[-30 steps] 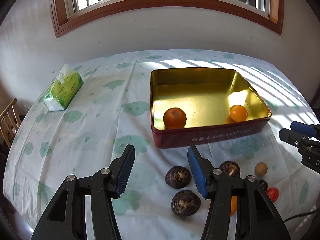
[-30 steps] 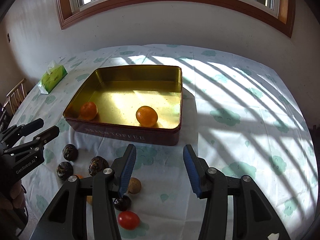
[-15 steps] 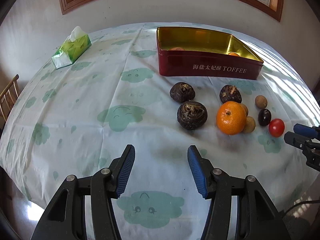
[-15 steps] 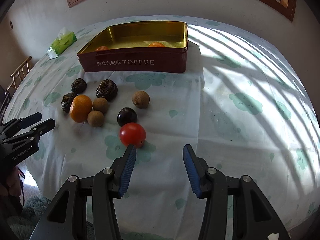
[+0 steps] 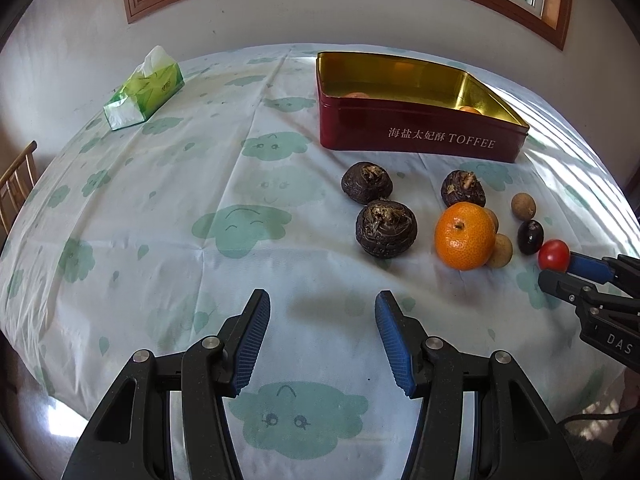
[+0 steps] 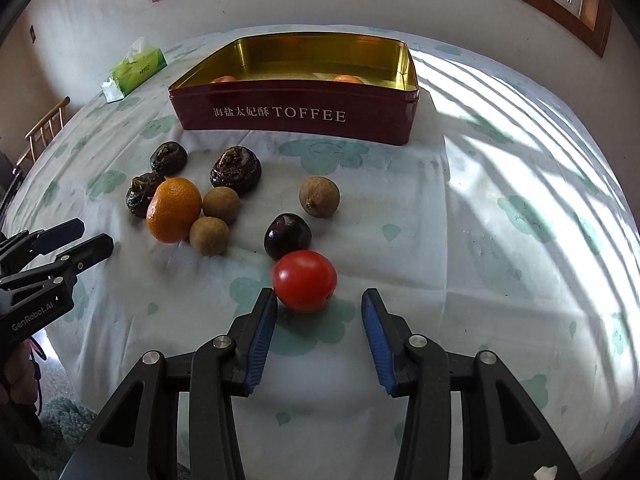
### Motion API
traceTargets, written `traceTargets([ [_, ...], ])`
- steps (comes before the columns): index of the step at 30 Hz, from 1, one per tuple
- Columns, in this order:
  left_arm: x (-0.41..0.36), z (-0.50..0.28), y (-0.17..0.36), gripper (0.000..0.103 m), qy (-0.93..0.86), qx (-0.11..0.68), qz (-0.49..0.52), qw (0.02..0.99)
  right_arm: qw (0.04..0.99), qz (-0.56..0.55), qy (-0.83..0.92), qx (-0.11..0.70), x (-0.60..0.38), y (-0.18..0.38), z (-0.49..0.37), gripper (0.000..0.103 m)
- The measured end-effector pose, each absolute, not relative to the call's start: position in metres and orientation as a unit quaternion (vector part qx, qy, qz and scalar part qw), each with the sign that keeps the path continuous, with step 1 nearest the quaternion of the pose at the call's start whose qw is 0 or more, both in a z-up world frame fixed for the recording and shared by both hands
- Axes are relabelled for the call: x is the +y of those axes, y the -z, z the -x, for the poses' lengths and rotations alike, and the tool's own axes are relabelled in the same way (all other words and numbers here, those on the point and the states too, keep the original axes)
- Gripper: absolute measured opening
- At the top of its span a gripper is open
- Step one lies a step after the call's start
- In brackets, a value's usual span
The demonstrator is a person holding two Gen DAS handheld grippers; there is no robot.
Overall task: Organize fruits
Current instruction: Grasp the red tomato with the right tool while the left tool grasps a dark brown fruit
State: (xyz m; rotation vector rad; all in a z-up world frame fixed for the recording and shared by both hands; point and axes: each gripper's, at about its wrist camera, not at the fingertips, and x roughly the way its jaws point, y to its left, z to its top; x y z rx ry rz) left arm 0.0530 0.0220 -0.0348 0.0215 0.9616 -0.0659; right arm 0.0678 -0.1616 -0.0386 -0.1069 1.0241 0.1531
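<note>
Down at the near side of the toffee tin (image 6: pixel 296 114), the right tool (image 6: pixel 318 312) points steeply at the desk (image 6: pixel 500 208), its blue pads (image 6: pixel 262 336) straddling the space just short of the tomato (image 6: pixel 305 280). Its jaws are closing; the left tip sits right at the tomato's near-left edge, the right pad stands clear of it, and the fruit lies at the mouth of the jaws rather than between the pads, so nothing is gripped. The left tool (image 5: pixel 318 338) is also pitched downward, lower left of the tin (image 5: pixel 416 136), part open over bare cloth and holding nothing. In the right view the left tool (image 6: pixel 86 240) shows from the side at the left edge, with part of a hand (image 6: pixel 18 372) below it. Loose fruit lies in front of the tin: three dark water chestnuts (image 5: pixel 386 228) nearest the tin's front wall, an orange (image 5: pixel 464 236) just before them touching two small brown longans (image 6: pixel 210 236), a third longan (image 6: pixel 319 196) apart to the right, and a dark plum (image 6: pixel 287 236) just behind the tomato, seemingly touching it. Inside the tin, the tops of two oranges (image 6: pixel 347 78) peek above the front wall. A green tissue pack (image 5: pixel 144 90) lies well left of the tin, and a chair (image 5: pixel 16 176) shows beyond the desk's left edge.
</note>
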Motion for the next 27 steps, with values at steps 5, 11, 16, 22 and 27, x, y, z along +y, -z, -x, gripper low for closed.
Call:
traceTargets([
  [5, 0.017, -0.058, 0.034, 0.056, 0.036, 0.460, -0.011, 0.887, 0.870, 0.068, -0.075, 0.482, -0.153, 0.039, -0.071, 0.029],
  [11, 0.009, -0.065, 0.033, 0.056, 0.048, 0.457, -0.012, 0.888, 0.871, 0.064, -0.073, 0.481, -0.157, 0.039, -0.069, 0.028],
  [16, 0.001, -0.067, 0.034, 0.056, 0.059, 0.457, -0.016, 0.887, 0.873, 0.049, -0.052, 0.482, -0.175, 0.039, -0.071, 0.028],
  [22, -0.004, -0.072, 0.037, 0.056, 0.064, 0.460, -0.016, 0.886, 0.875, 0.032, -0.028, 0.482, -0.197, 0.037, -0.076, 0.028],
  [27, -0.008, -0.082, 0.038, 0.056, 0.062, 0.458, -0.016, 0.887, 0.876, 0.028, -0.023, 0.480, -0.202, 0.037, -0.080, 0.028],
])
